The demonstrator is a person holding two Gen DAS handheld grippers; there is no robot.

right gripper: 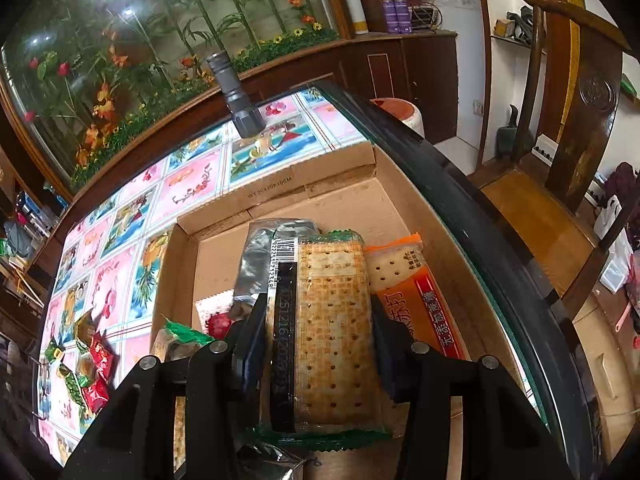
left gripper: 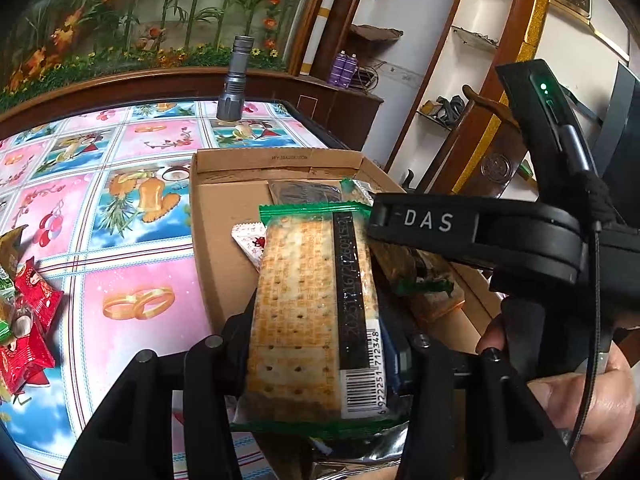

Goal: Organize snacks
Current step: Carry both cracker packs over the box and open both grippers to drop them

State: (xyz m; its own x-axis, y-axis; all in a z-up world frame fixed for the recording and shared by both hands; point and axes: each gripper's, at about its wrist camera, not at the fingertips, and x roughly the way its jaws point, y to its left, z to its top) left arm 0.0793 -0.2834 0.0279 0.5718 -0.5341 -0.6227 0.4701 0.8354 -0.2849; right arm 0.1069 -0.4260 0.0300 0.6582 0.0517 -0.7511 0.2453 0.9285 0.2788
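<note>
Your left hand-held gripper [left gripper: 320, 344] pinches a green-edged cracker pack [left gripper: 312, 304] above the cardboard box [left gripper: 224, 216]; your right hand-held gripper [right gripper: 320, 344] pinches another cracker pack [right gripper: 332, 340] there. Farther on the desk [left gripper: 132, 240] stands a flashlight [left gripper: 236, 80].

Black fingers [left gripper: 240, 344] with silver screws; white "DAS" lettering; bare-skinned hand [left gripper: 580, 400]

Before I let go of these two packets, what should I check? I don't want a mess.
1. Left tongs shut on cracker packet: ok.
2. Right tongs shut on second cracker packet: ok.
3. Bare floor left in cardboard box: ok.
4. Tongs apart from each other: cannot tell, very close.
5. Loose sweets all boxed: not ok, some lie on the table.
</note>
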